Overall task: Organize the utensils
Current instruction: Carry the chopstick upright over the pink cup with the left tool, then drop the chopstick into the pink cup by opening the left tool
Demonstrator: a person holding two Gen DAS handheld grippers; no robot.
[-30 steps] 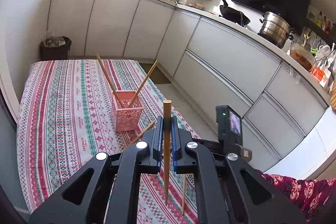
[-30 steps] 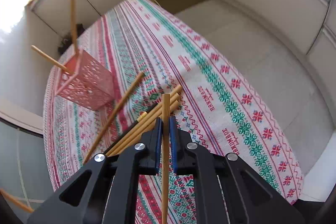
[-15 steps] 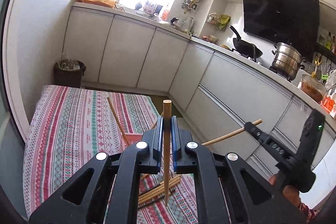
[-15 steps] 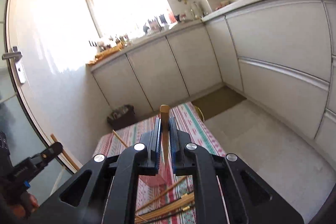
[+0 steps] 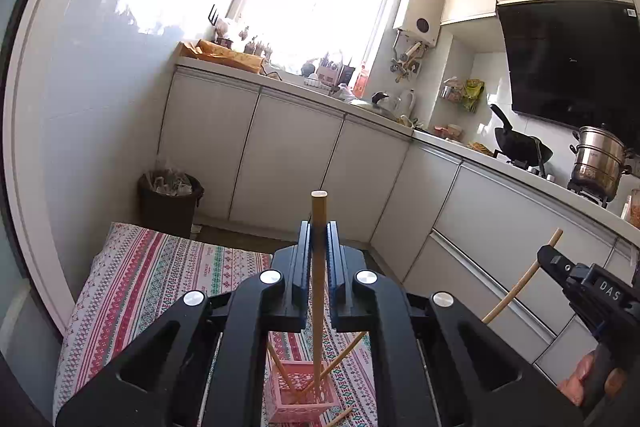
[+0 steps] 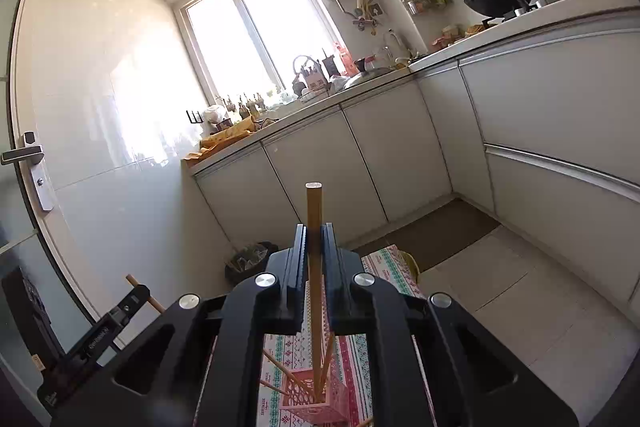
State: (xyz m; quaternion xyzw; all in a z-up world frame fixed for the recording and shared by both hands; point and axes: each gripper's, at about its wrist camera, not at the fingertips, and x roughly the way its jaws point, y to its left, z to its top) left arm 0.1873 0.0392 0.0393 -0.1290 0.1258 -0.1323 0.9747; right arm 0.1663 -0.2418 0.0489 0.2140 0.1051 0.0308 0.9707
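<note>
My left gripper [image 5: 319, 231] is shut on a wooden chopstick [image 5: 319, 291] held upright, its lower end down in the pink lattice holder [image 5: 301, 405]. My right gripper [image 6: 313, 233] is shut on another chopstick [image 6: 314, 287], also upright with its lower end in the same pink holder [image 6: 316, 405]. The holder has two more chopsticks leaning in it and stands on the patterned tablecloth [image 5: 156, 283]. The right gripper also shows at the right edge of the left wrist view [image 5: 554, 255], and the left gripper shows at the lower left of the right wrist view [image 6: 138, 293].
White kitchen cabinets [image 5: 280, 155] and a counter run behind and to the right of the table. A black bin [image 5: 170, 201] stands at the table's far end. A loose chopstick [image 5: 340, 417] lies beside the holder. A wok [image 5: 520, 147] and steel pot [image 5: 598, 163] sit on the stove.
Both grippers have lifted off the table, tilted up and moved over the pink holder, each still gripping its chopstick, whose lower ends now reach into the holder.
</note>
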